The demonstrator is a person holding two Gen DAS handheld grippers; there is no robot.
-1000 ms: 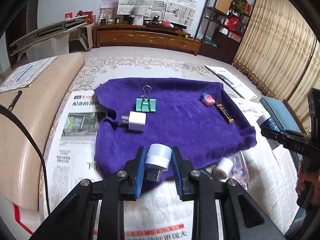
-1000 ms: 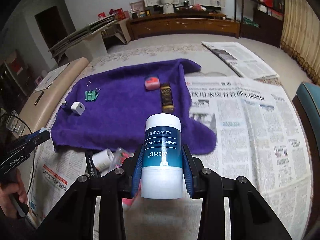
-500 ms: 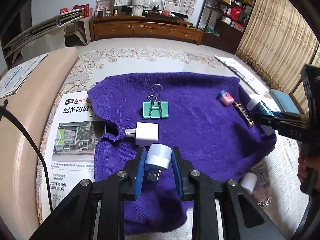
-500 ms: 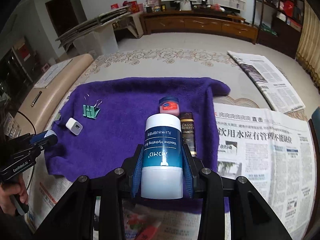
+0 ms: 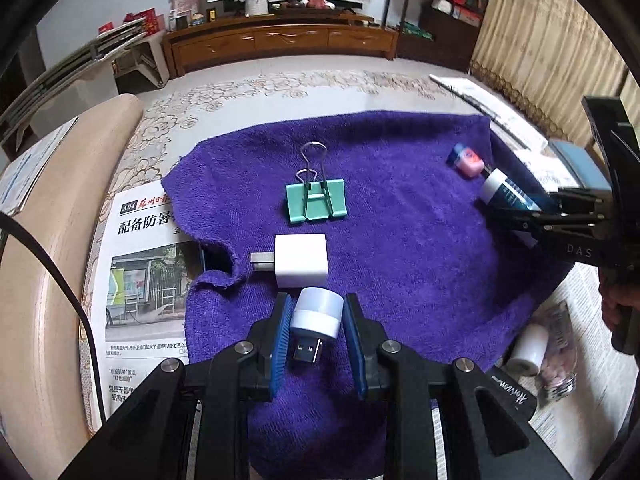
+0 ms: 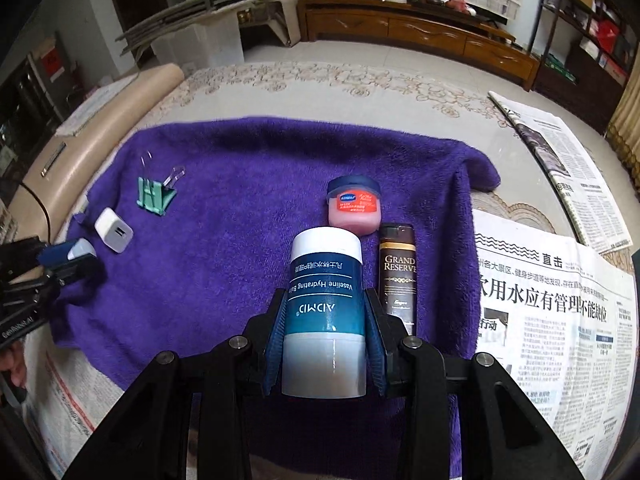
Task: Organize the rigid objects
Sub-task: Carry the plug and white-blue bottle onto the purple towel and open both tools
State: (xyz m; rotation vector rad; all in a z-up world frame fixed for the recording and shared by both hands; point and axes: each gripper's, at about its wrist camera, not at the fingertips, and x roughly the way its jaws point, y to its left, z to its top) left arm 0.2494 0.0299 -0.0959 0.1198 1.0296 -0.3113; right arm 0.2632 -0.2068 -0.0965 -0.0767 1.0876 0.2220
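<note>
Two grips over the purple towel [image 6: 224,264].
Right gripper [image 6: 325,316] clamped on balm tube [image 6: 325,300] reading "Vaseline Hydrating Balm", left of "GRAND RESERVE" bottle [image 6: 398,276]; left gripper [image 5: 316,330] pinching USB night light [image 5: 316,318], near white charger [image 5: 301,266].

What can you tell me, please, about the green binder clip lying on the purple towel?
The green binder clip is a mint-coloured folded body, metal by the look of it, with two silver wire handles. It lies on the purple towel, untouched by either gripper. In the right wrist view, one handle lies flat and the other angles upward. It sits just beyond the white charger plug, with a clear strip of towel between them, and well apart from the pink jar.
</note>
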